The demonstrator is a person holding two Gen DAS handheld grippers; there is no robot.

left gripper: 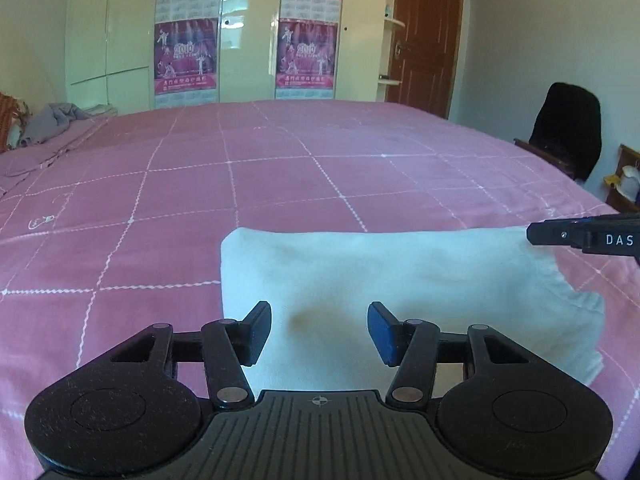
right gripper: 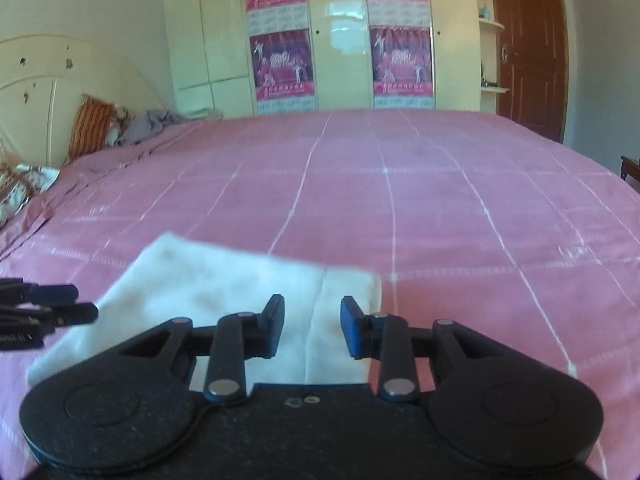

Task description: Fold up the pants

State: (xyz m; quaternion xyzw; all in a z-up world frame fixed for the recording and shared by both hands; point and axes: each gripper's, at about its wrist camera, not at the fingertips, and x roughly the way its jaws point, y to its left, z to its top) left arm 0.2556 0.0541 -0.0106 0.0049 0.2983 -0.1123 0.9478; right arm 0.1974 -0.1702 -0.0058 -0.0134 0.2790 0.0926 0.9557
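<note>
The white pants [left gripper: 400,276] lie folded into a flat rectangle on the pink checked bedspread [left gripper: 280,184], with the gathered waistband at the right end. My left gripper [left gripper: 320,322] hovers over their near left part, jaws apart and nothing between the pads. The right gripper [left gripper: 580,236] reaches in from the right edge near the far right corner of the cloth. In the right wrist view the pants [right gripper: 224,280] look blurred, and my right gripper [right gripper: 312,322] stands open above their right part. The left gripper [right gripper: 48,308] shows at the left edge there.
A grey garment [left gripper: 52,120] and striped pillows [right gripper: 90,128] lie at the bed's far left by the headboard. Beyond the bed stand a cream wardrobe with posters [left gripper: 184,56] and a brown door [left gripper: 428,36]. A black chair [left gripper: 568,128] is at the right.
</note>
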